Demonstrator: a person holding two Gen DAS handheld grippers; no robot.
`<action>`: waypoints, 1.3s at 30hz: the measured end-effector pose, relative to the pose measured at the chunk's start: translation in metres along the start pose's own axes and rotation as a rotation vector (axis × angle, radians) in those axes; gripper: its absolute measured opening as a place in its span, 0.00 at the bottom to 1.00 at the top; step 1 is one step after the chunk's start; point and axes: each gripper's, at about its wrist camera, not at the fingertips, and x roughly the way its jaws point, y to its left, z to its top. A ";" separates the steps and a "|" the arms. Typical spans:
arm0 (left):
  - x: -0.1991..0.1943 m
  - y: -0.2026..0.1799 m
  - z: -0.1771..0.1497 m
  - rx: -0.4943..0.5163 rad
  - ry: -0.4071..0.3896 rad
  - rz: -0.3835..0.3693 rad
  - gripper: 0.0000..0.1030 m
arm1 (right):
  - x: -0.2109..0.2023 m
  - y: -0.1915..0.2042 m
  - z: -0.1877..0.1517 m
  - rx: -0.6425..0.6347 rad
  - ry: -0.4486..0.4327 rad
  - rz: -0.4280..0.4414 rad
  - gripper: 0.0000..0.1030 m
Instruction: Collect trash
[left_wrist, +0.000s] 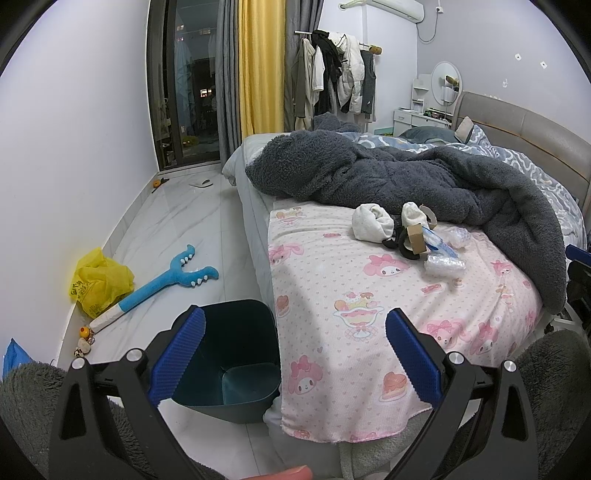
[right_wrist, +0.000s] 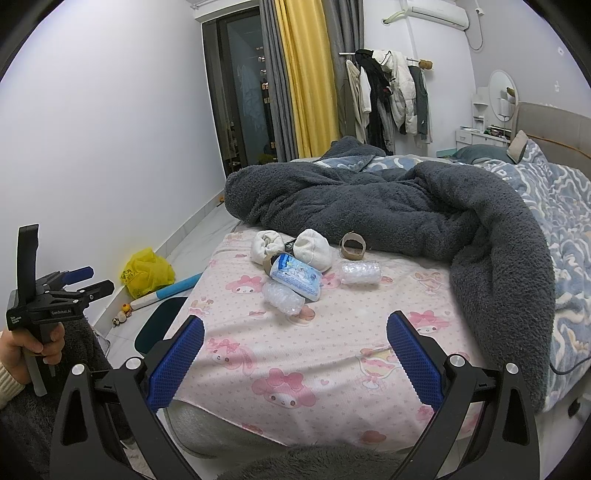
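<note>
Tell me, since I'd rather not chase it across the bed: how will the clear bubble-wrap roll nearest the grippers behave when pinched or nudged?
The bubble-wrap roll looks like loosely bundled air-cushion plastic, so it is probably very light and will squash between the fingers. Its rounded shape may roll if pushed, though the soft pink sheet should damp that. The glossy film could be slippery.

The only lettering that can be read is white print on the black body of the left gripper, seen from the right wrist view; it looks like "GenRobot.AI". Smaller white lines beside it are too tiny to read. Green print on the yellow plastic bag is illegible.
</note>
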 end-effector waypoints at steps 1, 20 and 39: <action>0.000 0.000 0.000 -0.001 0.000 0.000 0.97 | 0.000 0.000 0.000 0.000 0.000 0.000 0.97; 0.002 0.004 -0.002 0.001 0.001 -0.003 0.97 | 0.001 0.000 -0.001 0.000 0.001 0.000 0.97; 0.006 0.005 -0.005 0.000 0.003 -0.004 0.97 | 0.001 0.000 -0.003 -0.002 0.007 -0.002 0.97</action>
